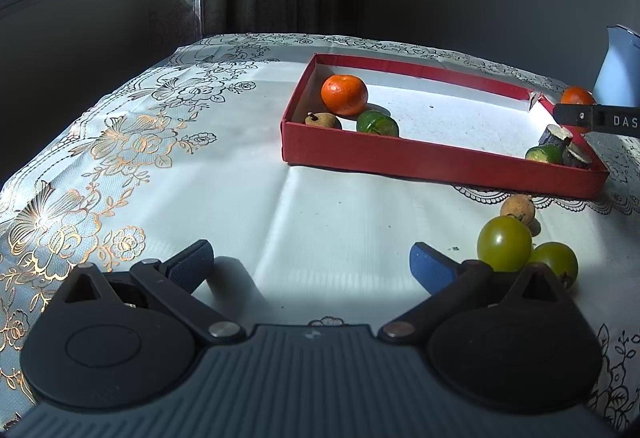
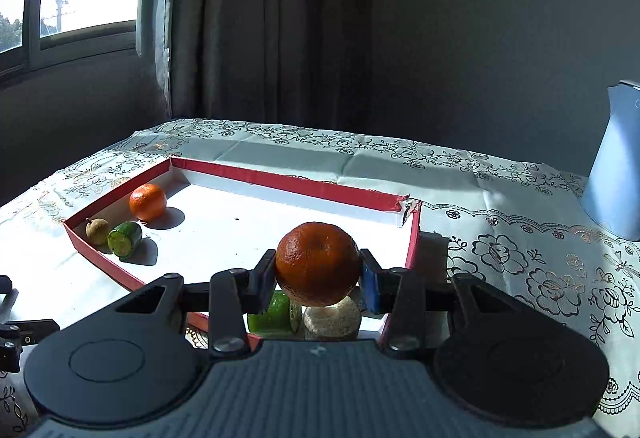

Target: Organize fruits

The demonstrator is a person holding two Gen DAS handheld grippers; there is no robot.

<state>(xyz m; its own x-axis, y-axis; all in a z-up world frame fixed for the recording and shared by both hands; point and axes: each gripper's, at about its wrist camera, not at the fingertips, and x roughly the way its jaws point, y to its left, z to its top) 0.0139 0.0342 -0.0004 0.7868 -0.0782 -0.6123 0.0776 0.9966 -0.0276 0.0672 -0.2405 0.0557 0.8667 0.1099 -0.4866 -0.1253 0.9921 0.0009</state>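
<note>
A red tray (image 1: 400, 154) lies on the table; it also shows in the right wrist view (image 2: 304, 184). In its left corner sit an orange (image 1: 344, 94), a brown fruit (image 1: 322, 120) and a green cucumber piece (image 1: 378, 123). My right gripper (image 2: 318, 276) is shut on a second orange (image 2: 318, 264) and holds it above cucumber pieces (image 2: 272, 314) in the tray's right corner (image 1: 560, 148). My left gripper (image 1: 310, 262) is open and empty over the cloth. Two green tomatoes (image 1: 504, 243) and a brown fruit (image 1: 518, 208) lie beside its right finger.
A light blue jug (image 2: 616, 162) stands at the right, behind the tray. The table is covered with a white flowered cloth (image 1: 160, 166). A curtain and a window are behind the table's far edge.
</note>
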